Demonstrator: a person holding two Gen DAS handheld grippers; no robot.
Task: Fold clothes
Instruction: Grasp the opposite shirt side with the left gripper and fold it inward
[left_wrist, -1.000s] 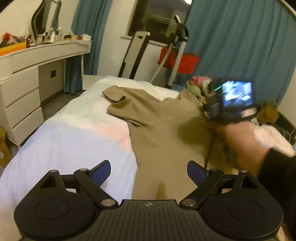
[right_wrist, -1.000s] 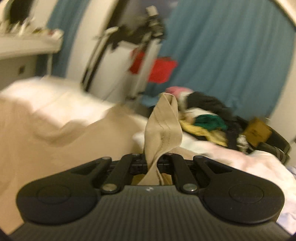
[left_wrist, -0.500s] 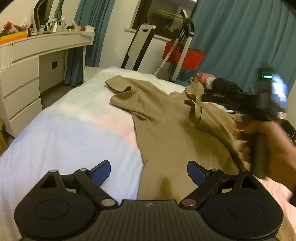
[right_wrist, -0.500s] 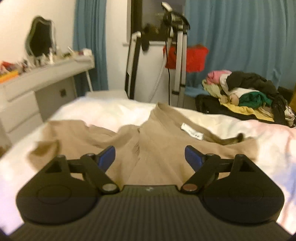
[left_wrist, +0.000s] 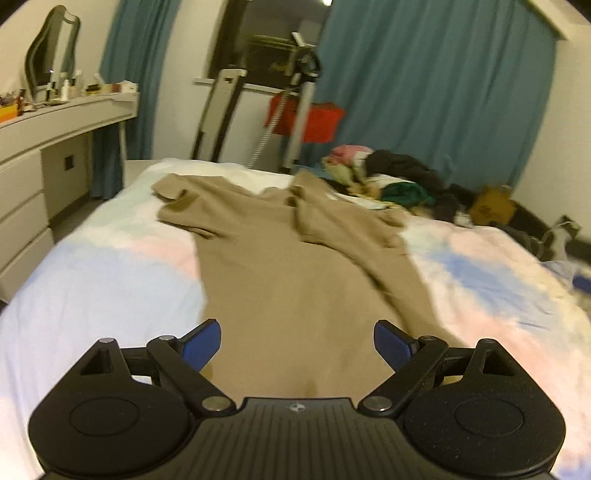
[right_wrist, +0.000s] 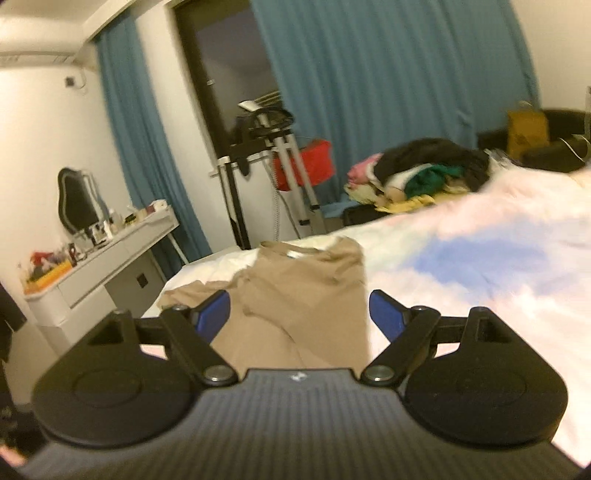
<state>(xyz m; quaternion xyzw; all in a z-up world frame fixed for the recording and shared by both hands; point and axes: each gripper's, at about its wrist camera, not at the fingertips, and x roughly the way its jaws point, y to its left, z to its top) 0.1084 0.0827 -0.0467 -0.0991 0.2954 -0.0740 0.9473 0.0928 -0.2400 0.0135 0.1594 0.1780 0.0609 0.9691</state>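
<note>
On the pastel pink-and-blue bedspread (left_wrist: 110, 266) lies the tan knit garment (left_wrist: 280, 266), spread lengthwise, its right side folded in over the body and one short sleeve out toward the white dresser side. The left gripper (left_wrist: 297, 345) hovers over the garment's near hem, blue-padded jaws spread wide, nothing between them. The right gripper (right_wrist: 300, 312) hangs above the same tan knit garment (right_wrist: 295, 295) from its right edge, jaws just as wide apart and holding nothing. Beyond the garment's far end, off the bedspread's corner, sits a heap of mixed coloured clothes (left_wrist: 391, 177), with teal curtains (left_wrist: 424, 85) behind it.
</note>
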